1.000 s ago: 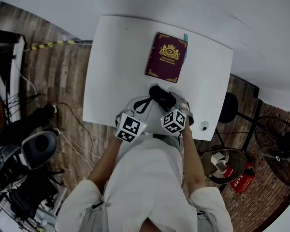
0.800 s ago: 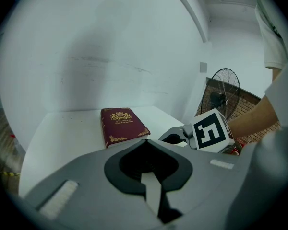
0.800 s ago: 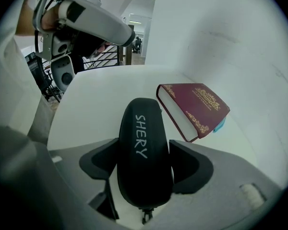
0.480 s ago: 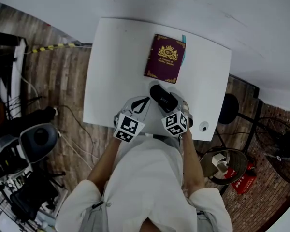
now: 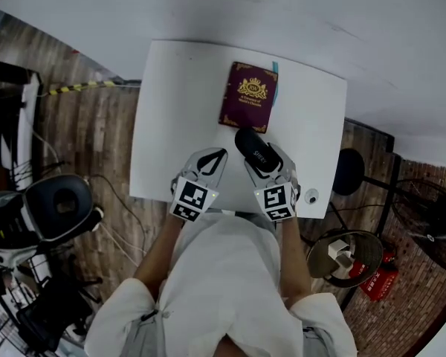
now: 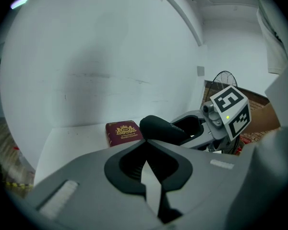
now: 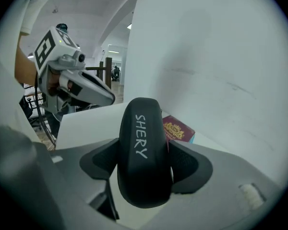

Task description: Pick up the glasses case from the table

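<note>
- The left gripper (image 6: 147, 142) hovers over the counter's (image 5: 163, 117) near edge, left of the middle; its jaws are pressed together at the tips with nothing between them.
- The right gripper (image 7: 145, 163) is just beside it, at the near edge right of the middle; its jaws pinch the black glasses case (image 7: 143, 152) from both sides.
- The glasses case is closed, with white "SHERY" lettering facing the right gripper view, and its far end points at the book.
- A maroon book (image 5: 247, 97) with a gold crest lies flat at the counter's far edge, a teal edge showing on its right side.
</note>
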Motion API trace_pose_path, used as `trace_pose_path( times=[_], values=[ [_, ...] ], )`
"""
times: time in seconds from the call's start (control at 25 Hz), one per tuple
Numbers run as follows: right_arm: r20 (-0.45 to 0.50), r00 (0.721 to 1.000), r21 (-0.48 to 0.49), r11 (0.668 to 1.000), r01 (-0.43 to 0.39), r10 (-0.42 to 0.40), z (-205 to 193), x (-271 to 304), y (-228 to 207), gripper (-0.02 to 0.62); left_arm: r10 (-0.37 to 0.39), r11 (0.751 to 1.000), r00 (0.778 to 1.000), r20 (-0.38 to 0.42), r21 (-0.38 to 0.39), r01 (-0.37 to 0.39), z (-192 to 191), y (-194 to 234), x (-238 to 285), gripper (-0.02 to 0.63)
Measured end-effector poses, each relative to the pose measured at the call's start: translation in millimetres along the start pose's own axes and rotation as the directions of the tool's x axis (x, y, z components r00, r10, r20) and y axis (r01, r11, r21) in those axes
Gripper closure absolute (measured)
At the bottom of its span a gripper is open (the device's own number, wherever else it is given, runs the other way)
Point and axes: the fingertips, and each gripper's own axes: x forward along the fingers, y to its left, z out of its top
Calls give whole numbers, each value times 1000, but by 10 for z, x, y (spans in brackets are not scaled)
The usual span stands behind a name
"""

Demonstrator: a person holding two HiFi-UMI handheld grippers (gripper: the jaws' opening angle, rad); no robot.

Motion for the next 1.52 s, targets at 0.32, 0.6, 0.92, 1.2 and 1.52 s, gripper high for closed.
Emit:
trace_pose_path(
  times=[0.32,0.6,0.92,1.2,1.52],
  values=[
    [199,975,28,995,96,-100,693,-506,-179,276,-7,999,993,115,40,2,485,32,-202,586],
    [349,923,55,987,153,-163,1177,-972,-297,278,-13,998,977,213,67,-1,907,8,-445,588],
    [498,840,164,975,151,-214,1454,-1461,-401,282,6,994,956,292,100,-37,1213,-180,-727,587],
    [546,814,162,978,130,-199,1409,-1740,-378,285,27,988,943,332,133,-75,1325,-453,-872,587],
    [557,810,162,980,112,-184,1333,-1820,-331,285,52,987,942,332,127,-99,1279,-565,-939,587]
  ],
)
